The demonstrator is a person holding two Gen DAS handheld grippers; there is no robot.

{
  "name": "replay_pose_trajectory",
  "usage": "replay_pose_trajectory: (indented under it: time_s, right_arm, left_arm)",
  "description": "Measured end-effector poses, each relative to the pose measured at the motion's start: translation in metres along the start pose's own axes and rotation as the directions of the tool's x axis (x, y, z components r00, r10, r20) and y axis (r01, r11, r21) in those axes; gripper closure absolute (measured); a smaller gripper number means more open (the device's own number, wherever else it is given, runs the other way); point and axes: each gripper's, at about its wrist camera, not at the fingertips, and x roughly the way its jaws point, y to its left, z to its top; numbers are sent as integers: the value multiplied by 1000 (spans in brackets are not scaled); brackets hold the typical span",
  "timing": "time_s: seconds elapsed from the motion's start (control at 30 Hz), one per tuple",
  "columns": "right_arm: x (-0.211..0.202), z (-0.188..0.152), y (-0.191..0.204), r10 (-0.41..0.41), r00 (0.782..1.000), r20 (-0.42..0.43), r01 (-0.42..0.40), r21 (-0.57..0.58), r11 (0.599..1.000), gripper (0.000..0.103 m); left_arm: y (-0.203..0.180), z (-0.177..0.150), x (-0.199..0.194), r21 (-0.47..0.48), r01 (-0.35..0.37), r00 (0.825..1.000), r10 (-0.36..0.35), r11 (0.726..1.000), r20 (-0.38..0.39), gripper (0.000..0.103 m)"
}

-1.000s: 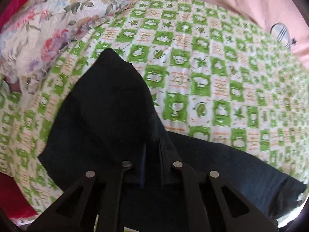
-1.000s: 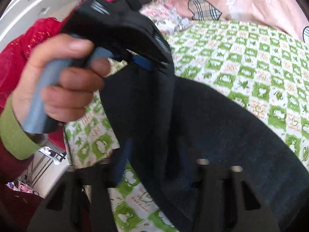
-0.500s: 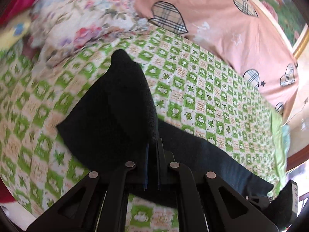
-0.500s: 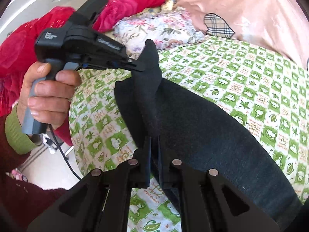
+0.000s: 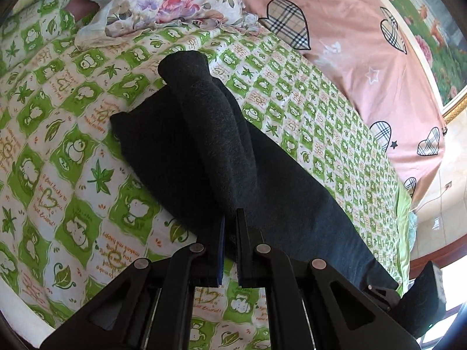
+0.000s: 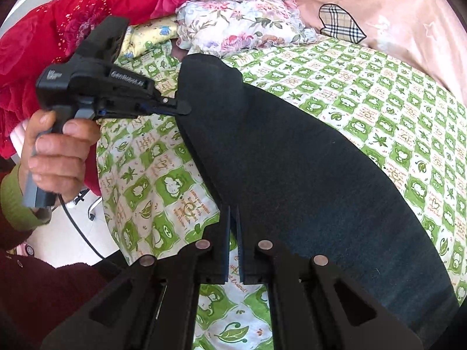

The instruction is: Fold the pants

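Left wrist view: the left gripper (image 5: 229, 233), its jaws pressed together on the near edge of the dark pants (image 5: 210, 134), lifts a ridge of cloth above the green checked bedsheet (image 5: 73, 151). Right wrist view: the right gripper (image 6: 233, 227) likewise pinches the pants' edge, while the hand (image 6: 55, 151) with the left gripper grips the far fold. The fold appears under way; next, probably, both edges go across together and are laid flat.
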Motion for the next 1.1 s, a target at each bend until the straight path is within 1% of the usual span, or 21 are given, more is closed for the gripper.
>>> replay_pose_trajectory:
  time_s: [0.2, 0.3, 0.33, 0.37, 0.4, 0.43, 0.47, 0.5, 0.53, 0.6, 0.67, 0.77, 0.83, 0.97, 1.03, 1.1]
  right_arm:
    - [-2, 8, 3, 9, 1000, 13, -10, 19, 1000, 98]
    - [-3, 12, -7, 31, 999, 29, -33, 78, 996, 97]
    - [-4, 14, -11, 32, 999, 35, -36, 100, 994, 96]
    - [-5, 16, -16, 35, 999, 42, -40, 122, 992, 93]
    - [-6, 18, -21, 39, 998, 50, -46, 143, 989, 88]
    - [-7, 21, -24, 39, 998, 57, -48, 157, 987, 84]
    - [-9, 24, -30, 34, 997, 70, -46, 178, 983, 69]
    - [-10, 27, -33, 27, 996, 81, -42, 190, 981, 56]
    - [-13, 32, -39, 14, 995, 101, -35, 203, 979, 54]
    - [-15, 39, -49, -2, 993, 117, -24, 227, 974, 54]
    - [-15, 49, -64, -29, 992, 124, -6, 272, 962, 54]
    - [-11, 61, -90, -63, 990, 130, 15, 342, 940, 54]
    - [-6, 67, -105, -71, 990, 121, 21, 372, 928, 54]
    - [17, 83, -138, -78, 995, 63, 46, 396, 917, 54]
    - [33, 89, -150, -61, 998, 17, 49, 396, 917, 54]
    - [50, 93, -153, -35, 999, -31, 44, 377, 925, 54]
  left_arm:
    - [12, -11, -5, 16, -32, 999, 32, 999, -2, 101]
    - [24, -16, -9, 6, -33, 999, 33, 999, -18, 100]
    - [27, -16, -12, 2, -44, 999, 44, 999, -18, 99]
    - [31, -14, -15, -6, -60, 998, 60, 998, -15, 92]
    - [34, -12, -17, -17, -68, 998, 68, 998, -17, 75]
    - [40, -8, -19, -46, -65, 998, 65, 997, -20, 66]
    - [43, -4, -21, -63, -66, 998, 65, 996, -15, 52]
    - [46, 0, -23, -79, -77, 997, 77, 994, -8, 45]
    - [47, 5, -25, -90, -87, 996, 87, 992, -3, 43]
    - [48, 14, -25, -110, -87, 996, 86, 990, -13, 32]
    - [44, 23, -21, -116, -105, 994, 103, 988, -22, 28]
    - [39, 36, -8, -114, -155, 988, 150, 981, -47, 24]
    - [38, 42, 2, -123, -177, 983, 169, 976, -74, 24]
    - [41, 48, 14, -152, -209, 976, 196, 966, -96, 24]
    - [43, 50, 20, -157, -232, 971, 218, 960, -102, 24]
    - [47, 49, 24, -162, -244, 968, 229, 956, -106, 25]
